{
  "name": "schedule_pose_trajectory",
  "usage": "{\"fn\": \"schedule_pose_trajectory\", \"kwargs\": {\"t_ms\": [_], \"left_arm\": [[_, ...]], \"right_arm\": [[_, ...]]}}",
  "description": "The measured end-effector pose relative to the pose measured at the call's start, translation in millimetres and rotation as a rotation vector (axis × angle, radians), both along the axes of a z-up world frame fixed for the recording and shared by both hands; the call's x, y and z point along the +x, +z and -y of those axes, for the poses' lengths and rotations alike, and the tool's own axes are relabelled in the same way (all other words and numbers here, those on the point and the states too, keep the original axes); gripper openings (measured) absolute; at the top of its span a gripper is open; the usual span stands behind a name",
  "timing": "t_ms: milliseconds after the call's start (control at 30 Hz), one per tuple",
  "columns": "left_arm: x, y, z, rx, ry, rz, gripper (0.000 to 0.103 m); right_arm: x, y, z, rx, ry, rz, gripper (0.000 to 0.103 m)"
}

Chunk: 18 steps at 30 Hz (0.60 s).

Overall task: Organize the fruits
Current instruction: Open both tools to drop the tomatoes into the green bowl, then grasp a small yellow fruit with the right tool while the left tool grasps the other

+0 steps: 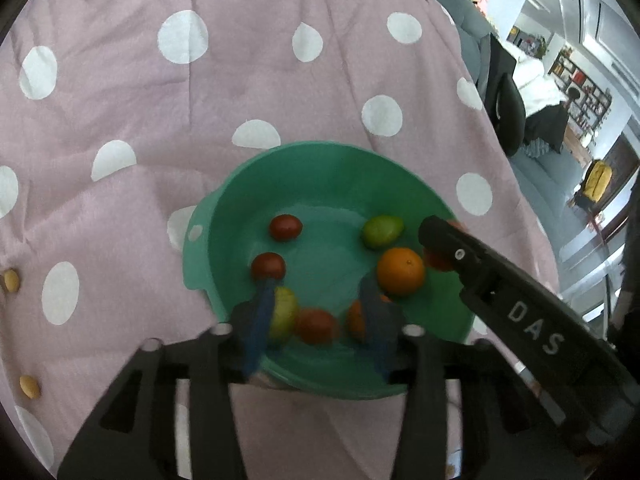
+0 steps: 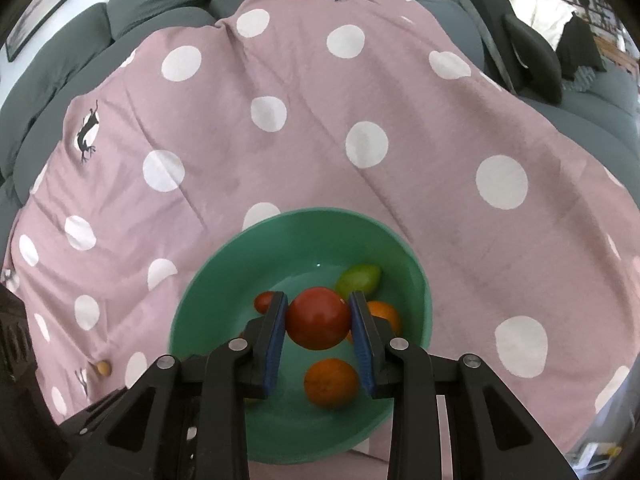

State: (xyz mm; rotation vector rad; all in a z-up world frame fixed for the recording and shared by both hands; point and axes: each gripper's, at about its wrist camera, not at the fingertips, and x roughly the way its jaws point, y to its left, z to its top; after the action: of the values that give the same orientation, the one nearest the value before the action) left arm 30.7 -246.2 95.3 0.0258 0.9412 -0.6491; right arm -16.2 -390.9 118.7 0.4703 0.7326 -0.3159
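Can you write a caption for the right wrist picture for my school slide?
Right gripper holds a round red tomato over a green plastic bowl of fruit on a pink polka-dot blanket.

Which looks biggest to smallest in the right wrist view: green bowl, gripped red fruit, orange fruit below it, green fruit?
1. green bowl
2. red fruit, though nearness to the camera in the right gripper may inflate it
3. orange fruit
4. green fruit, partly hidden

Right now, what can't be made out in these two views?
- Left view: fruits under the left claw are blurred and partly hidden by its fingers.
- Left view: the red fruit is mostly hidden by the right claw.
- Right view: fingers hide part of the bowl.
- Both views: the yellow bits on the cloth are too small to identify.
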Motion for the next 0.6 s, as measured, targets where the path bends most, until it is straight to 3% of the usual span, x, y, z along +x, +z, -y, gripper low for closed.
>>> {"fn": "schedule_pose_trajectory", "kwargs": {"t_ms": [33, 133, 167, 433, 600], "left_arm": [[-1, 2, -3, -0.006, 0.008, 0.003, 0.055], [-2, 9, -17, 0.009, 0.037, 0.025, 0.058], [-2, 12, -22, 0.010, 0.050, 0.034, 0.060], [0, 30, -106, 0.066, 0.201, 0.073, 0.066], [1, 41, -179, 0.052, 0.343, 0.090, 0.071]], "right_arm": [[1, 1, -2, -0.003, 0.006, -0.001, 0.034], [2, 3, -9, -0.014, 0.024, 0.008, 0.054], [2, 5, -12, -0.021, 0.033, 0.012, 0.055], [11, 15, -49, -0.082, 0.142, 0.038, 0.055], [20, 20, -84, -0.125, 0.244, 0.046, 0.055]]}}
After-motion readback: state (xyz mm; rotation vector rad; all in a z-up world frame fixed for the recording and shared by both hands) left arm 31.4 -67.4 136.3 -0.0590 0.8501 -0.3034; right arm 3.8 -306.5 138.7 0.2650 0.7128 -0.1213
